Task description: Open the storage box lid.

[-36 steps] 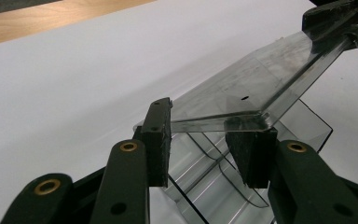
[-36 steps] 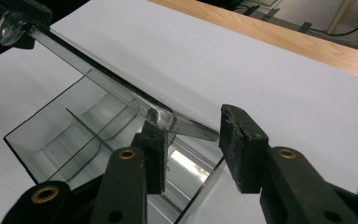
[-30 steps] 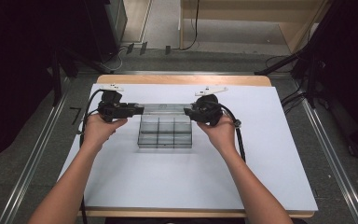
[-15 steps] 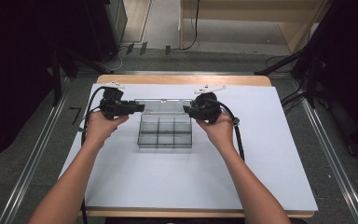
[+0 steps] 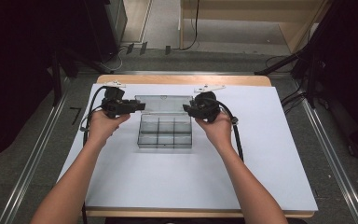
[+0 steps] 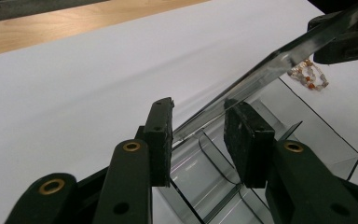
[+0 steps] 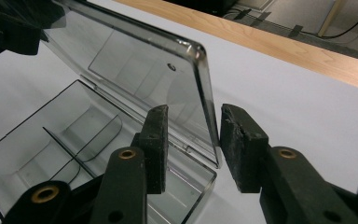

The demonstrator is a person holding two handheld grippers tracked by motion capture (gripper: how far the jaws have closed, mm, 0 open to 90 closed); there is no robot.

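Clear box (image 5: 164,132) near the table's (image 5: 270,154) far edge, lid (image 5: 163,101) raised, long axis crosswise. Left gripper (image 6: 198,135) just closing, lid's left edge between its jaws; right gripper (image 7: 191,140) part-open astride the right edge, not pinching.

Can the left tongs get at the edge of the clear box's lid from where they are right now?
Probably yes: the left tongs already straddle the lid edge, with nothing between them and it.
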